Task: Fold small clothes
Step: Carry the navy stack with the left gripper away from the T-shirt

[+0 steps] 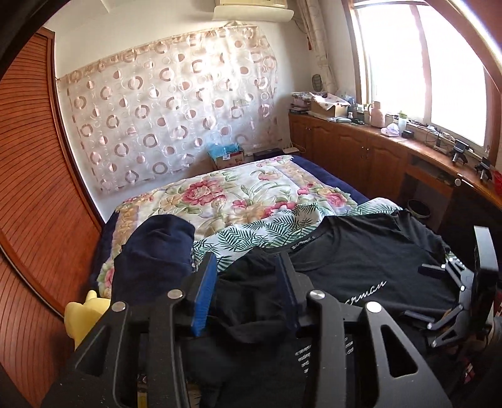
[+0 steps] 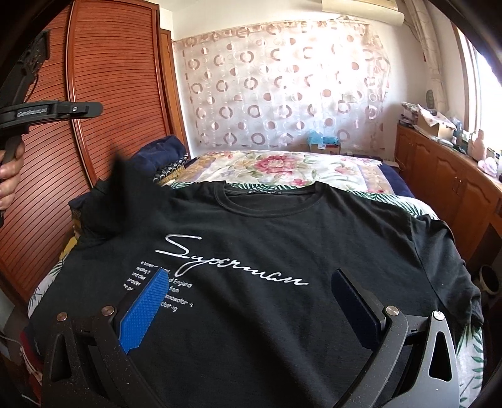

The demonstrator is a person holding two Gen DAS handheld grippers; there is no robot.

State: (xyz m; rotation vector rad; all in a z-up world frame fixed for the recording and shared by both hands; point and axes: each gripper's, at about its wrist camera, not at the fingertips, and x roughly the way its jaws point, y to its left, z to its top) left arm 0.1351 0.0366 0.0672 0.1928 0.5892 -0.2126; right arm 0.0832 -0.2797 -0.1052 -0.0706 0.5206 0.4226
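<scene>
this is a bedroom in a home. a bed (image 2: 360, 171) with a flowered quilt (image 1: 219, 194) fills the middle of the room. on one side there is a wooden wardrobe with slatted doors (image 2: 116, 81). a thin curtain with a ring pattern (image 1: 169, 106) hangs on the wall behind the bed, and an air conditioner (image 1: 254, 9) sits above it. under the bright window (image 1: 420, 62) runs a long low wooden cabinet (image 1: 351, 147), its top full of small household things like boxes and bottles.

The black T-shirt's (image 2: 251, 238) near hem runs off the bottom edge, its left sleeve (image 2: 120, 188) is a blur, and the small print beneath the script is partly hidden by a claw pad (image 2: 142, 309).
</scene>
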